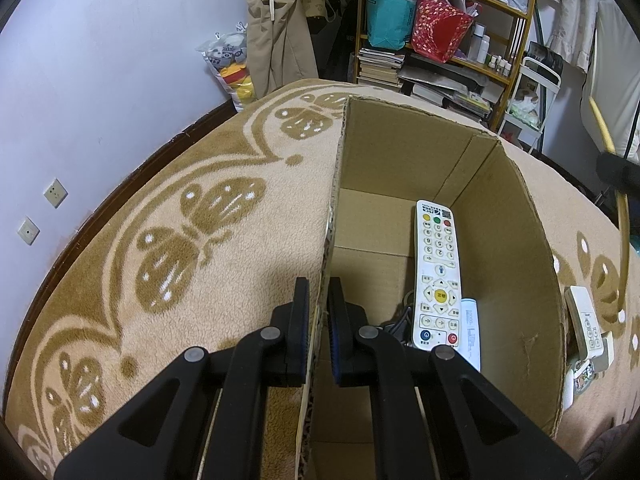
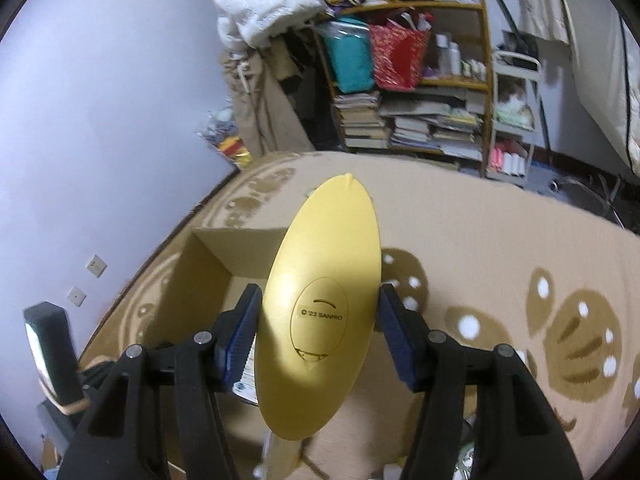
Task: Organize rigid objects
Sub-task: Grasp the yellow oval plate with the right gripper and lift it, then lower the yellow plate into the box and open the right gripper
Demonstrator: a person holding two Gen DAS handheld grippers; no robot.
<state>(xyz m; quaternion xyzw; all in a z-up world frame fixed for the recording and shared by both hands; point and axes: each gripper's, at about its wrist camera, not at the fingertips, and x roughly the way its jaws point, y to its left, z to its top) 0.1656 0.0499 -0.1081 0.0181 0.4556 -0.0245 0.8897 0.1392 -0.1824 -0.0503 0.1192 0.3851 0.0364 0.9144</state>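
The left gripper [image 1: 319,312] is pinching the near side wall of the cardboard box [image 1: 404,152], its black ribbed pads nearly closed with the corrugated edge sandwiched between them, one finger outside the box and one inside. The right gripper [image 2: 318,334] is holding a smooth, matte yellow oval object [image 2: 320,300], its blue-faced pads pressing in on either side of the widest part. The piece is thin-rimmed and dished like a shallow lid or mirror back, with an oval panel printed "'23 SANRIO" facing the camera, and it is hanging above the box's near right corner, partly over the opening.

The box is plain brown corrugated board, open at the top, its flaps cut away to rough edges, sitting on a plush beige carpet [image 1: 168,248] woven with tan butterfly shapes. Inside the box, against its right wall, a long white remote control [image 1: 437,276] is lying face up, with coloured round buttons and a yellow centre key. Beside it, closer to that wall, a slim white cylinder [image 1: 471,332] with printed lettering is lying lengthwise, and some dark cabling [image 1: 400,320] is bunching under the remote's near end.

Outside the box, just past its right wall, a white plastic device [image 1: 586,324] with small buttons is resting on the carpet with other small items I cannot make out. Beyond the box's far end, a wooden shelf [image 1: 516,12] is carrying stacked books, a teal bag and a red patterned bag.
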